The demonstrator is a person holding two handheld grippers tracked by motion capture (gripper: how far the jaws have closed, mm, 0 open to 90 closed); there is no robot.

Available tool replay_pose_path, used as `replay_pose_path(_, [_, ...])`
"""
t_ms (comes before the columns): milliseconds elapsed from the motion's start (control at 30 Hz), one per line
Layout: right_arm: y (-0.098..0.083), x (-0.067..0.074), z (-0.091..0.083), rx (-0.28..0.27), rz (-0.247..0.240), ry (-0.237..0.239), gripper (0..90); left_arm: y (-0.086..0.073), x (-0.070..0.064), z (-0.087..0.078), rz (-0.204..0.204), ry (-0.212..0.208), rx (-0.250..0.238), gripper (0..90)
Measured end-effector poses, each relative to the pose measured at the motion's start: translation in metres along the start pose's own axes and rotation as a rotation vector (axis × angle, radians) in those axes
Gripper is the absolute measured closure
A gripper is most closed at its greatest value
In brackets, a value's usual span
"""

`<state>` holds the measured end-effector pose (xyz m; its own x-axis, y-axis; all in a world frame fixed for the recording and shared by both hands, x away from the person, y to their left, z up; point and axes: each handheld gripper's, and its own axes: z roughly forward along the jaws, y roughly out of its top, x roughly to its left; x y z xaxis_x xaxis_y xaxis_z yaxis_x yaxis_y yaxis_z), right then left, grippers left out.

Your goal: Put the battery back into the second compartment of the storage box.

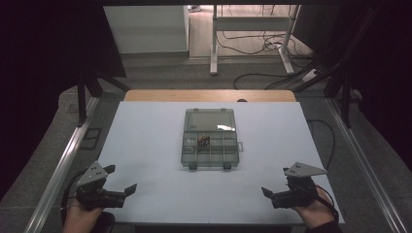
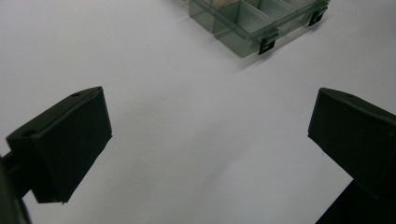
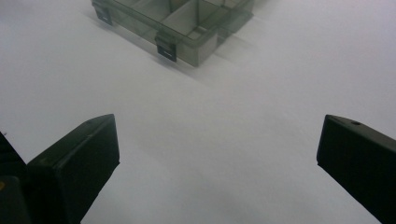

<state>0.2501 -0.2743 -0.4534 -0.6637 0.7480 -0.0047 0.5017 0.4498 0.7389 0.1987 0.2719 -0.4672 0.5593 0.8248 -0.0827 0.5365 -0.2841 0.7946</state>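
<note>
Here we are holding the left gripper [image 1: 120, 180] at the near left corner of the white table [image 1: 145, 145] and the right gripper [image 1: 274, 185] at the near right corner, both with jaws spread wide and grasping nothing, touching nothing. Between them, well apart from each, we are seeing the clear compartment organizer box [image 1: 210, 151] sitting at the table's middle with its lid [image 1: 210, 119] lying open behind. Bare tabletop is stretching from both grippers up to the box's latched front edge.
</note>
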Motion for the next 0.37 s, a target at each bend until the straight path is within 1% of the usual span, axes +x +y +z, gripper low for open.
replay_pose_path(33, [-0.0033,-0.0012,-0.0012,-0.003,0.013,-0.004,0.0,-0.0001,0.0001,0.0,-0.002,0.0,-0.001,0.0])
replay_pose_path(133, [-0.0101,-0.0042,-0.0025,-0.003,0.03,-0.028,0.0,0.0,0.0001,0.0002,-0.002,0.0,0.001,0.0])
replay_pose_path(167, [-0.0111,-0.0056,-0.0029,-0.003,0.044,-0.032,0.0,0.0001,0.0001,0.0002,0.001,0.0,0.002,0.0])
replay_pose_path(233, [-0.0117,-0.0077,-0.0048,-0.023,0.071,-0.032,0.0,0.0,-0.0001,0.0003,0.003,0.0,0.004,0.0])
replay_pose_path(300, [-0.0123,-0.0097,-0.0046,-0.021,0.088,-0.023,0.0,0.0002,0.0,0.0002,0.001,0.0,0.002,0.0])
replay_pose_path(367, [-0.0124,-0.0104,-0.0038,-0.015,0.088,-0.02,0.0,0.0006,0.0,0.0008,0.001,-0.001,0.005,0.0])
